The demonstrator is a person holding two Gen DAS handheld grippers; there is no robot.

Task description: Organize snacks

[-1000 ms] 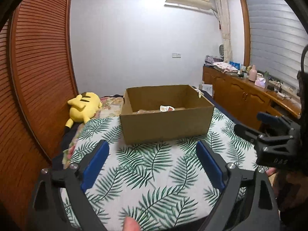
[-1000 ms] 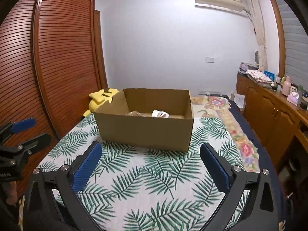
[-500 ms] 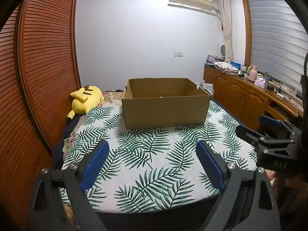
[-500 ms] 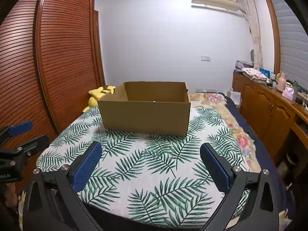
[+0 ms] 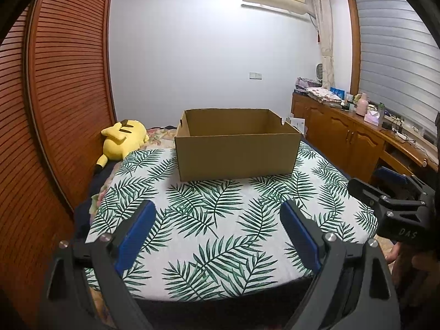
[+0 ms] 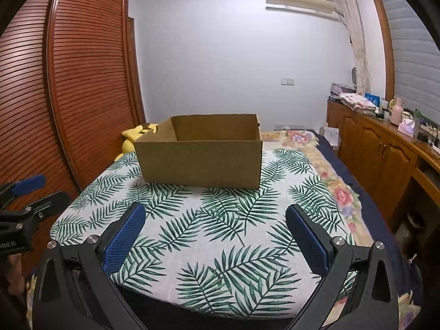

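Both claws, the left gripper (image 5: pixel 216 229) and the right gripper (image 6: pixel 216 232), are released and hold nothing. The box (image 5: pixel 238 152) sits far on the bed (image 5: pixel 220 220) — no snacks visible, so finding them is probably next.

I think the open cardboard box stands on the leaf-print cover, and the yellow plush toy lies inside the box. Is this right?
Not quite. The cardboard box does stand open on the leaf-print cover, but the yellow plush toy lies outside the box, beside it on the side of the wooden louvred doors. The left wrist view shows this plainly.
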